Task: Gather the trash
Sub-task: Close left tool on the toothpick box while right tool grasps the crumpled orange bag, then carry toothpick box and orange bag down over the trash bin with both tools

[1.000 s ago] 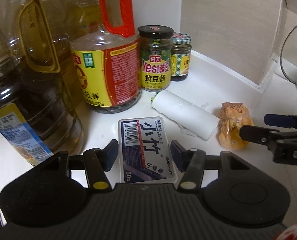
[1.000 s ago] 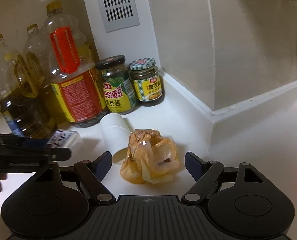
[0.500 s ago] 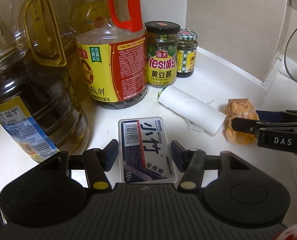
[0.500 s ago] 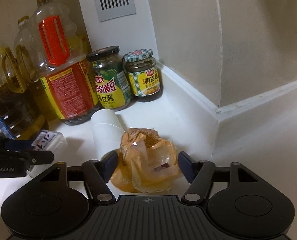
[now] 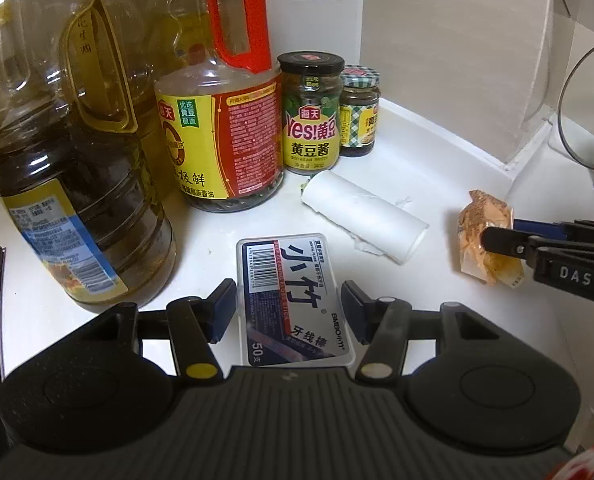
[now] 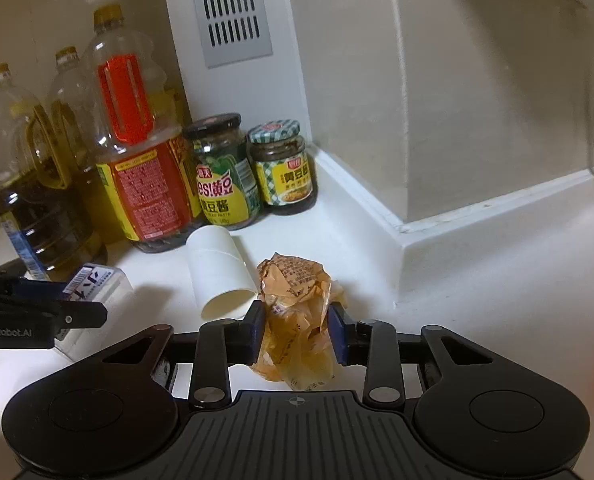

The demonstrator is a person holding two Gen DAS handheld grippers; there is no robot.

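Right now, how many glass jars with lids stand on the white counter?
2. The taller black-lidded glass jar with the yellow-green label stands beside the red-handled bottle. The shorter checked-lid glass jar stands to its right, in the wall corner. The big bottles may hide more.

You've got 3 oil bottles [image 6: 29, 184] at the back, 1 soy sauce jug [image 5: 221, 136], 2 sauce jars [image 5: 312, 114], 1 paper roll [image 5: 363, 216], 1 floss-pick box [image 5: 293, 300], 1 crumpled wrapper [image 6: 297, 312], 2 tools [image 5: 287, 308].
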